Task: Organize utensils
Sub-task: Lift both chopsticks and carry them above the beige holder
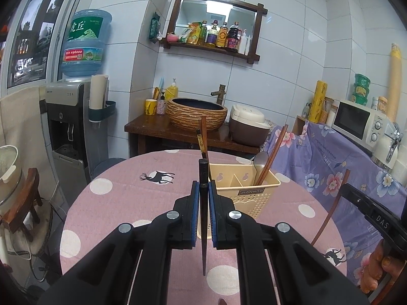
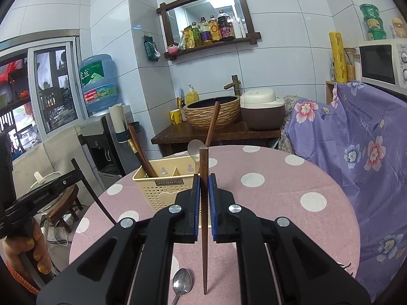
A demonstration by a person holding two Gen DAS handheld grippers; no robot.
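A beige perforated utensil holder [image 1: 250, 193] [image 2: 162, 185] stands on the pink dotted round table [image 1: 122, 198] [image 2: 274, 195]. It holds several chopsticks [image 1: 272, 152] [image 2: 138, 147] and a metal spoon [image 1: 260, 161] [image 2: 195, 148]. My left gripper [image 1: 203, 185] is shut on a dark chopstick [image 1: 203, 228], held upright just in front of the holder. My right gripper [image 2: 204, 178] is shut on a brown chopstick [image 2: 204, 228], upright, in front of the holder's right side. A second metal spoon [image 2: 181, 286] lies on the table below the right gripper.
A wooden counter [image 1: 157, 124] behind the table carries a woven basin [image 1: 197, 113] and a rice cooker [image 1: 250, 124]. A purple floral cloth [image 1: 330, 167] covers furniture to the right under a microwave [image 1: 361, 122]. A water dispenser [image 1: 68, 122] stands at the left.
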